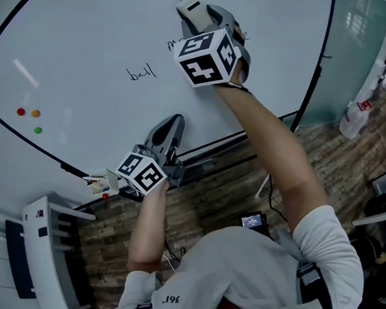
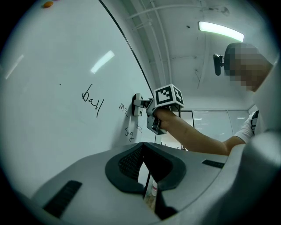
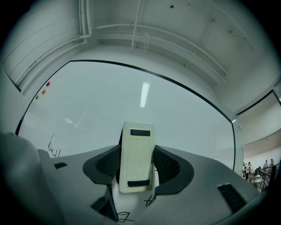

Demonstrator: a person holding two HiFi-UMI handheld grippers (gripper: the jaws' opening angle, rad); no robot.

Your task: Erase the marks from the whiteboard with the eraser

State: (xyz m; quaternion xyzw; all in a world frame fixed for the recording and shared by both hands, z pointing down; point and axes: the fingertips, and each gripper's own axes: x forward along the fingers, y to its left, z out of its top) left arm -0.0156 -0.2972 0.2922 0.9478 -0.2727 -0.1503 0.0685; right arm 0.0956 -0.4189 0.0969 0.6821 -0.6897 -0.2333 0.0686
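Observation:
The whiteboard (image 1: 78, 47) fills the upper head view. It carries the black written word "ball" (image 1: 141, 72) and more scribbles half hidden behind my right gripper (image 1: 202, 14). That gripper is shut on a cream eraser (image 3: 136, 158), which is pressed flat on the board; small marks (image 3: 150, 201) show just below it. The left gripper view shows the eraser (image 2: 137, 104) on the board next to the marks "me" (image 2: 123, 107) and "sg" (image 2: 128, 132). My left gripper (image 1: 171, 127) hangs low by the board's bottom rail, shut and holding nothing.
Red, orange and green magnets (image 1: 28, 117) sit on the board's left side. A small holder with markers (image 1: 101, 184) hangs at the bottom rail. Below is a brick-pattern wall (image 1: 208, 201), a white rack (image 1: 46, 255) at left and a bottle (image 1: 355, 116) at right.

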